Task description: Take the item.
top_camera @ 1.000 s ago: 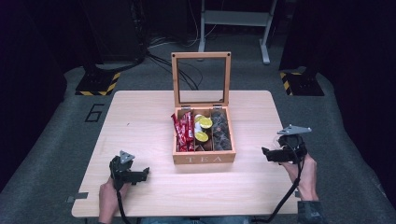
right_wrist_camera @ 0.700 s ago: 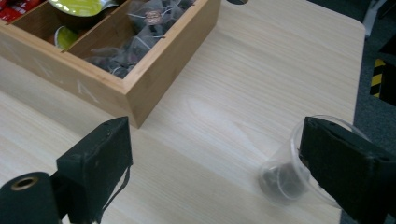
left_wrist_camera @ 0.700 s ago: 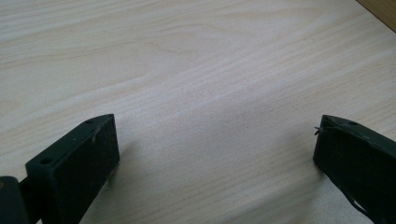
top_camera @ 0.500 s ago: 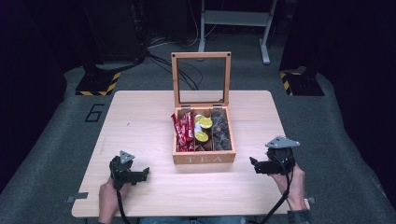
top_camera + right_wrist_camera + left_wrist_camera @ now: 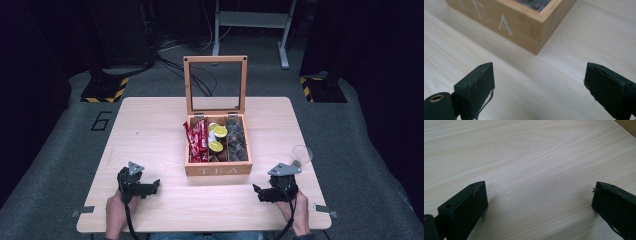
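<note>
High view: we read "TEA" on the open wooden tea box [image 5: 218, 169] mid-table, holding red packets [image 5: 197, 141], yellow-lidded cups [image 5: 219, 132], dark sachets [image 5: 236, 140] | left gripper [image 5: 539, 195]: our jaws apart over bare table [image 5: 529, 157] | right gripper [image 5: 537, 82]: jaws apart, box corner just ahead.

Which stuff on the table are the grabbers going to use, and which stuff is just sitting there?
Probably for the job:
- wooden tea box, lid up, nearest the grippers
- red packets, lime-topped cups and dark pods inside it
- left gripper and right gripper, both open and empty

Just lying about, it seems:
- clear plastic cup near the table's right edge
- black cables on the floor behind
</note>
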A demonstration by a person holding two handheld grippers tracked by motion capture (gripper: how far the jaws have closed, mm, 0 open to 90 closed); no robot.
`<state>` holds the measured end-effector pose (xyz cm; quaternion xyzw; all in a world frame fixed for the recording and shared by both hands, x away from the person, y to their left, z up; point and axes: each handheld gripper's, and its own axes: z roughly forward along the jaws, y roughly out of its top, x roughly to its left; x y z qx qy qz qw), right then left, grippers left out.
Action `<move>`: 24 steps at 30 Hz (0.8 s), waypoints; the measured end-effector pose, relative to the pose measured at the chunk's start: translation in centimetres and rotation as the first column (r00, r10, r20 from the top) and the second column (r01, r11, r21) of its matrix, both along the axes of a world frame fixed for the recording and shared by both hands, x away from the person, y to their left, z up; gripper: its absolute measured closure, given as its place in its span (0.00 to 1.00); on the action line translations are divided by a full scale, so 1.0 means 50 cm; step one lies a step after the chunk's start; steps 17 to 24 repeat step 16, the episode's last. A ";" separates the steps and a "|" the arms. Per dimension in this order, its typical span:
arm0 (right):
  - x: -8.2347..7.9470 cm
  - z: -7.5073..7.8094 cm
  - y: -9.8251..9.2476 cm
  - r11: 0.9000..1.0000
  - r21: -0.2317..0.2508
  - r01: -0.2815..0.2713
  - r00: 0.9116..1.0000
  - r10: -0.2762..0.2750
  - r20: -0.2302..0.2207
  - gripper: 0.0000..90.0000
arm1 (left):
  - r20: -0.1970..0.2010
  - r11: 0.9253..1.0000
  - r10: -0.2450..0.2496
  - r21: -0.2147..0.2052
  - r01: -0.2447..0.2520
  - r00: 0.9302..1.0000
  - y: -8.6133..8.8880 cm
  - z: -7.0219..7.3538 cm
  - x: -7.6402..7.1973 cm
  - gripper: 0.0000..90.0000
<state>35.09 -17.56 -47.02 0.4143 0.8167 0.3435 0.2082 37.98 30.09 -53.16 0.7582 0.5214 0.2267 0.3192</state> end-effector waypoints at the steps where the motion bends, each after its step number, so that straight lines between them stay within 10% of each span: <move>1: -0.001 -0.014 0.003 1.000 0.003 -0.012 1.000 0.012 -0.009 0.09 | 0.000 1.000 0.000 0.000 0.000 1.000 0.000 0.000 0.000 0.00; 10: -0.005 -0.109 0.027 0.997 0.067 -0.033 0.992 0.041 -0.122 0.01 | 0.000 1.000 0.000 0.000 0.000 1.000 0.000 0.000 0.000 0.00; 24: -0.006 -0.116 0.040 1.000 0.013 -0.017 0.996 0.018 -0.085 0.00 | -0.003 1.000 -0.003 0.001 0.003 1.000 0.001 0.001 0.000 0.00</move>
